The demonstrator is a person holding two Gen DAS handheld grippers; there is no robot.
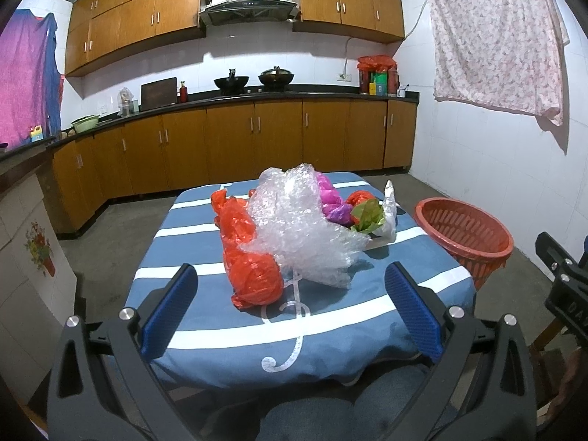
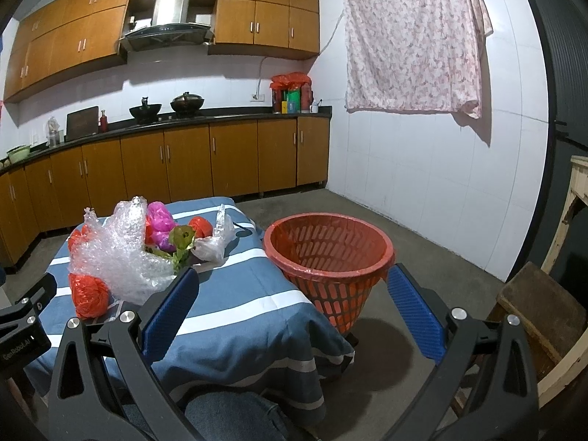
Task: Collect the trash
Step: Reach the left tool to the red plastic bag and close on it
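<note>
A heap of trash lies on a small table with a blue-and-white striped cloth. In it are a red plastic bag, a crumpled sheet of bubble wrap, a pink bag, a small red ball of plastic, green paper and a clear bag. A red lattice basket stands right of the table. My left gripper hangs open before the heap. My right gripper is open, near the basket, empty.
Wooden kitchen cabinets and a dark counter with pots run along the back wall. A floral cloth hangs on the right wall. A wooden stool stands at the right. A person's denim-clad knees sit under the table edge.
</note>
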